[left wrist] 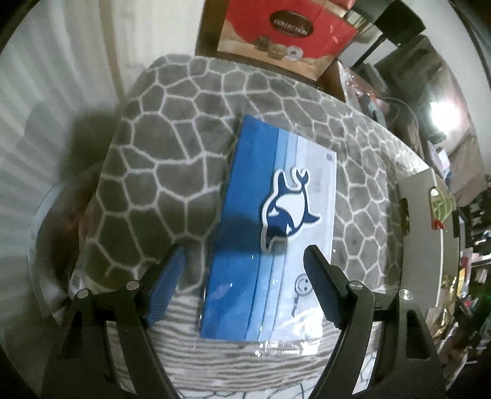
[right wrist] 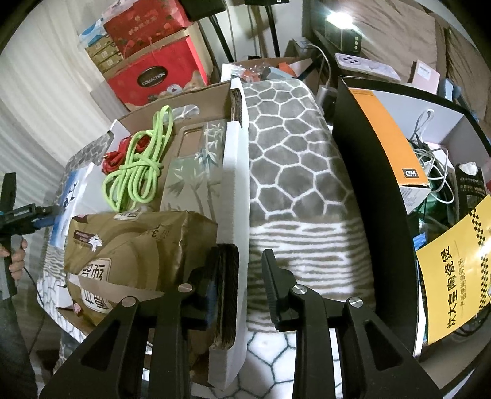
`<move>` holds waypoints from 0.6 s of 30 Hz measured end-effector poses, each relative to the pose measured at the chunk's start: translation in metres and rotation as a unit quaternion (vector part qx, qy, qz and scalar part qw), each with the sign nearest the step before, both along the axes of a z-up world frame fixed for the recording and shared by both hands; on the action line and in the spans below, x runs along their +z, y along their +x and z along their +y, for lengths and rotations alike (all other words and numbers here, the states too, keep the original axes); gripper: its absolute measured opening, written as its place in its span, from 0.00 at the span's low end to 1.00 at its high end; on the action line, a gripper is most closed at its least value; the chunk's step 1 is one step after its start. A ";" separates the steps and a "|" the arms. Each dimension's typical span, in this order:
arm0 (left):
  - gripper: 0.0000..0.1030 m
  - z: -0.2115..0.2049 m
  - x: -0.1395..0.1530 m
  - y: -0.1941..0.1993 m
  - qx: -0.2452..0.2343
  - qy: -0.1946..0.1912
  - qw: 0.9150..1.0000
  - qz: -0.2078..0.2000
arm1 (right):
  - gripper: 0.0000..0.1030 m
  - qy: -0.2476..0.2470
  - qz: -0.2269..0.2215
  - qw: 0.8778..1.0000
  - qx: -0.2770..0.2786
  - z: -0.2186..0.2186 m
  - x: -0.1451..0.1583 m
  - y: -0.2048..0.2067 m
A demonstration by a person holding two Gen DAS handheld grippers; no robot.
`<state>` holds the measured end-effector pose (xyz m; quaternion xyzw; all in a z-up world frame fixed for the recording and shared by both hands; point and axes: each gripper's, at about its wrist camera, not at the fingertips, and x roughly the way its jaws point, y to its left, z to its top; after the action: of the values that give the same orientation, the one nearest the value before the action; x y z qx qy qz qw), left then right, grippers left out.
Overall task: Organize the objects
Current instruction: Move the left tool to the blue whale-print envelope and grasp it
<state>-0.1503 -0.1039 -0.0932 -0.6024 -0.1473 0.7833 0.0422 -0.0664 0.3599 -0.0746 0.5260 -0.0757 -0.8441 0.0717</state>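
My left gripper (left wrist: 245, 285) is spread, the flat blue packet (left wrist: 267, 227) lying on the blanket (left wrist: 172, 159) just ahead between its fingers. It looks light, floppy and slippery in its wrap; I'd pinch the near edge. My right gripper (right wrist: 242, 288) stands spread astride the cardboard box wall (right wrist: 234, 196), probably touching.

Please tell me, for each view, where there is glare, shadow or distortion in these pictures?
Left wrist view: glare glints on the clear plastic wrap of the blue-and-white mask pack; a dark shadow falls left of the grey pebble-pattern blanket; the edges curve from the fisheye lens. Right wrist view: a bright lamp washes out the top; the white cardboard box wall bows.
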 end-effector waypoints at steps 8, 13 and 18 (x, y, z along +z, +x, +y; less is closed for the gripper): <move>0.74 0.007 0.002 -0.020 0.001 -0.013 1.000 -0.005 | 0.26 -0.001 0.000 1.000 -0.001 0.000 0.000 -0.001; 0.75 0.028 -0.001 -0.038 -0.030 -0.043 0.998 -0.018 | 0.26 -0.001 -0.002 1.000 -0.001 0.000 -0.001 -0.002; 0.61 0.052 0.001 -0.040 -0.075 -0.091 0.993 -0.017 | 0.26 -0.005 -0.002 1.000 -0.002 0.002 -0.003 -0.002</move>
<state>-0.1907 -0.0517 -0.0926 -0.6262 -0.0302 0.7779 0.0431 -0.0682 0.3617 -0.0772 0.5274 -0.0812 -0.8427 0.0719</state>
